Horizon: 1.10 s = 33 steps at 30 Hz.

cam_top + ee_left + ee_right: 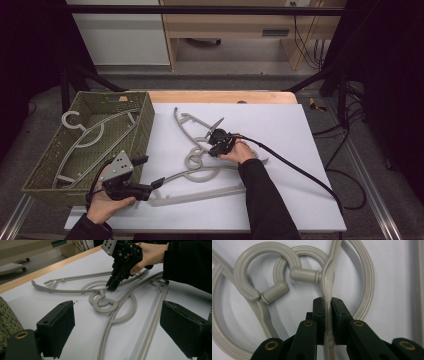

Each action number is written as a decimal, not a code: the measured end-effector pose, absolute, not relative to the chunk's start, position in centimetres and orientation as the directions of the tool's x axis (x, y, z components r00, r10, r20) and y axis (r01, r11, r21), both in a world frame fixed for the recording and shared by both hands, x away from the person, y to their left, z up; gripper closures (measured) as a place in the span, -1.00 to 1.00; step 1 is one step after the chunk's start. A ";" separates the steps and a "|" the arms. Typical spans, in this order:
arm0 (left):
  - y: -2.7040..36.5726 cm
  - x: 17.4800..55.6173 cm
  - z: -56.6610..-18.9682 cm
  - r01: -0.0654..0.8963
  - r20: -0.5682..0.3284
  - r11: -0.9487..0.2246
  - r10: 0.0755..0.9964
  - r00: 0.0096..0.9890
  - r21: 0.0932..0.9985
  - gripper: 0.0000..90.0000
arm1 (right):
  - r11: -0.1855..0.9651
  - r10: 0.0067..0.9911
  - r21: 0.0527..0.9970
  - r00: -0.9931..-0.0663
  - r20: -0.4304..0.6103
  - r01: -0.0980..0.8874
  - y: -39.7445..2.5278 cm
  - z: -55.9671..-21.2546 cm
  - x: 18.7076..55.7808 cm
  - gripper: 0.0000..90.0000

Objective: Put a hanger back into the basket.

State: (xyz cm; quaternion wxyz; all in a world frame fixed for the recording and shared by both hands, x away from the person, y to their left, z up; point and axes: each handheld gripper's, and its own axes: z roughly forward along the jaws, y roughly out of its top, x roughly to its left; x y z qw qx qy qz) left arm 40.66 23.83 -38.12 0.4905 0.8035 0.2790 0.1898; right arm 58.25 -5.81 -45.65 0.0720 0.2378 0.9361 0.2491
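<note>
At mid-table the right gripper (327, 302) had its jaws clamped on a grey hanger (328, 277) just below its hook, which looked tangled with another hook, so lifting slowly seemed wise, while the left gripper (117, 325) waited near, jaws wide and empty

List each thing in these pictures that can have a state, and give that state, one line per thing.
Left gripper: open, holding nothing, low over the sheet.
Right gripper: shut on a hanger's shoulder, just below its hook.
Gripped hanger: flat on the sheet, its hook linked through another's.
Other hangers on the sheet: lying flat, tangled.
Basket: upright, open-topped.
Hanger in basket: lying inside.
</note>
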 end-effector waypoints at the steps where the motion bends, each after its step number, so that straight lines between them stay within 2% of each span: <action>1: 23.8 40.7 -38.1 0.262 0.031 -0.362 0.635 0.772 0.894 -0.73 | 0.764 0.482 0.495 -0.876 -0.012 0.414 -5.9 -45.6 58.2 0.84; 10: 23.9 40.6 -38.0 0.259 0.034 -0.362 0.636 0.771 0.895 -0.73 | 0.735 0.501 0.506 -0.864 0.041 0.451 -6.5 -43.9 57.9 0.85; 16: 24.0 40.6 -38.0 0.258 0.035 -0.360 0.637 0.770 0.896 -0.73 | 0.739 0.477 0.508 -0.876 0.068 0.442 -7.0 -42.5 57.4 0.85; 33: 23.9 40.4 -37.4 0.236 0.058 -0.373 0.630 0.774 0.897 -0.73 | 0.755 0.350 0.554 -0.930 0.114 0.351 -9.4 -37.2 53.3 0.85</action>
